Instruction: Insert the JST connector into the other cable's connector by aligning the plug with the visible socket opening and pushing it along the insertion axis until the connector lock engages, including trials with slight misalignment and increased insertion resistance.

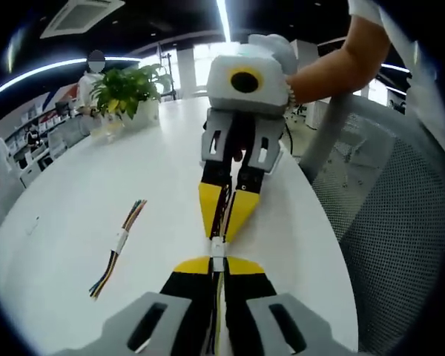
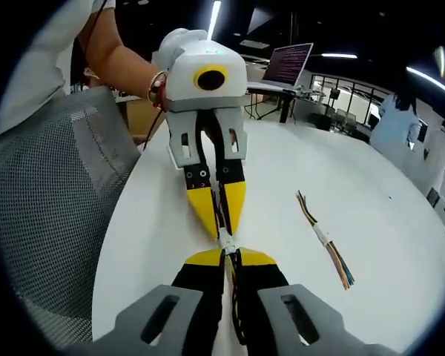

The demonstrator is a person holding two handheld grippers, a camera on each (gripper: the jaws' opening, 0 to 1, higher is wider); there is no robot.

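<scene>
Nearest me, my left gripper (image 1: 218, 265) is clamped on its cable, jaws pressed together, wires running back between them. Just beyond its tips sits the white connector (image 1: 218, 248), above the white table (image 1: 74, 200). My right gripper (image 1: 230, 222) meets it tip to tip from the far side, jaws likewise closed on the other cable. From the right gripper view the connector (image 2: 227, 242) looks joined, plug and socket touching in line; whether the lock has caught I cannot tell. Likely left: a final push. Farther left, a spare wire bundle (image 1: 119, 248) lies untouched. Farthest, a potted plant (image 1: 130, 89).
</scene>
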